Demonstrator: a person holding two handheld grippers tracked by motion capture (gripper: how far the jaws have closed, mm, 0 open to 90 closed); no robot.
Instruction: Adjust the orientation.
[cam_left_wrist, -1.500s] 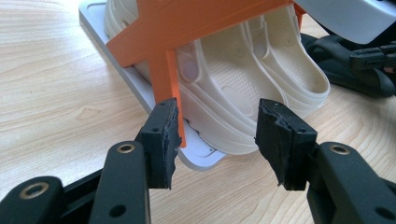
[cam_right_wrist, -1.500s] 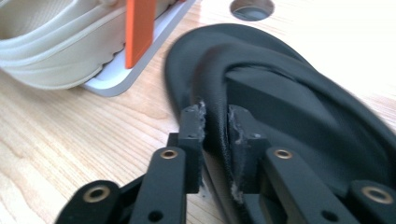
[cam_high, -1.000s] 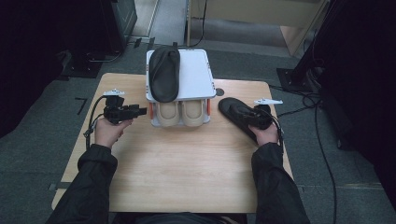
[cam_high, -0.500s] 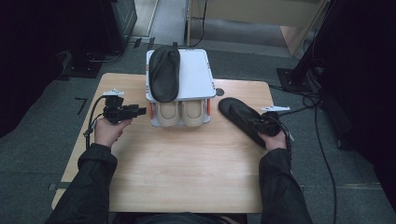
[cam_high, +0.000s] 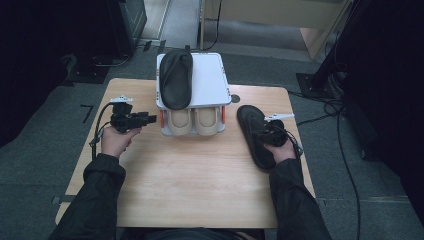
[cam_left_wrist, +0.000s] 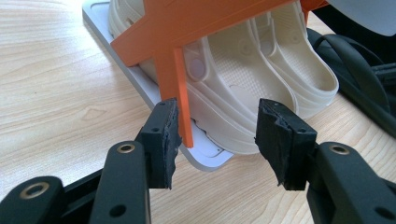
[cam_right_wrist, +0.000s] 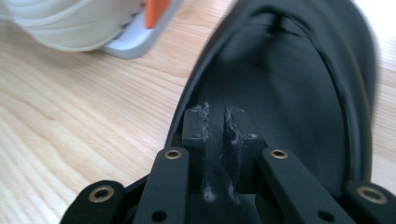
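You have two black slippers (cam_high: 256, 135) and two cream ones (cam_high: 194, 120); your right gripper (cam_right_wrist: 215, 122) pinches one black slipper's strap, your left gripper (cam_left_wrist: 217, 135) gapes, revealing orange struts (cam_left_wrist: 180, 79).

Dark sleeves (cam_high: 102, 192); black jaws, brass rivets, worn pads.

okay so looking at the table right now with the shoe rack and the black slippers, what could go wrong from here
The right gripper pinches only a thin edge of the black slipper, which could slip free when lifted. The left gripper stands open right beside the rack's orange post; a nudge might shift the rack and unsettle the other black slipper lying on top.
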